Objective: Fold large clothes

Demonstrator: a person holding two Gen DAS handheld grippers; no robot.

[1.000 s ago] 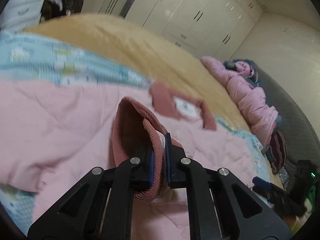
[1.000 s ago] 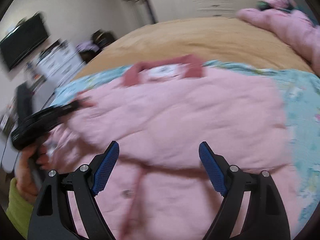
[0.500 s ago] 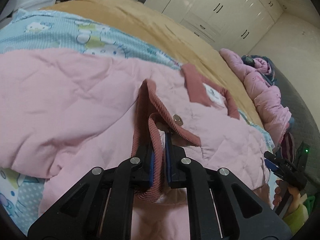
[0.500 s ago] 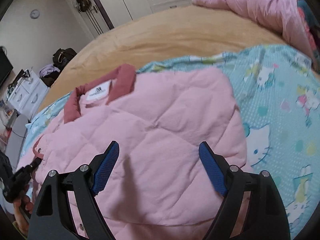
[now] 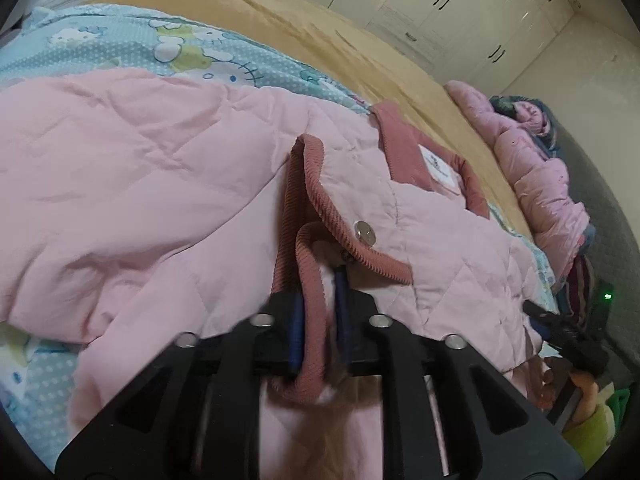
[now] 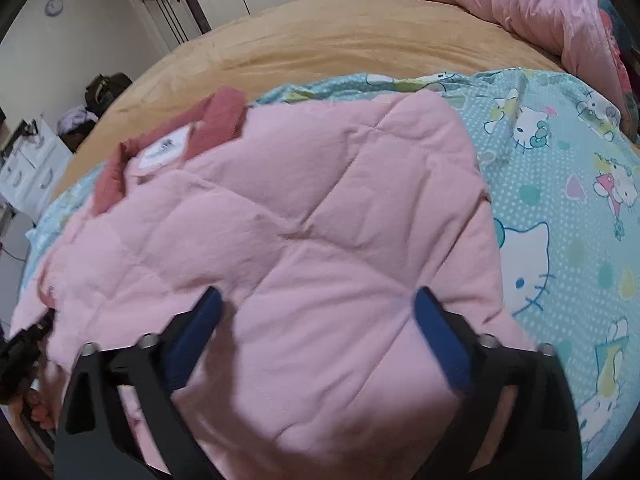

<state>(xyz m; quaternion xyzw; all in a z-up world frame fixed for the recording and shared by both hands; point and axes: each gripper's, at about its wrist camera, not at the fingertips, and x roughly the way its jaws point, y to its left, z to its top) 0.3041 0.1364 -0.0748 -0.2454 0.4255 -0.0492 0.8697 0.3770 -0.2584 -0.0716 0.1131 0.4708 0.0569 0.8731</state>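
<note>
So we've got a pink quilted jacket (image 6: 320, 216) spread out on the cartoon-cat sheet (image 6: 560, 184), which covers the near part of the bed over a tan blanket (image 6: 340, 44). The jacket's dusty-red collar (image 6: 224, 116) with its white label points toward the far edge of the sheet.

Our left gripper (image 5: 318, 320) has the jacket's ribbed cuff (image 5: 310, 312) sitting between its blue pads. The jaws have just been opening a bit, and the cuff looks loose in the gap now with the left pad just touching it, so we wouldn't call it a real clamp. A metal snap (image 5: 365, 233) shows on the cuff flap just beyond the fingertips.

Our right gripper (image 6: 316, 320) hangs over the jacket's folded body near the sheet's near edge, jaws spread wide, having just opened further, nothing between them but the fabric below.

Another pink puffy coat (image 6: 520, 8) is bunched at the bed's far right corner.
</note>
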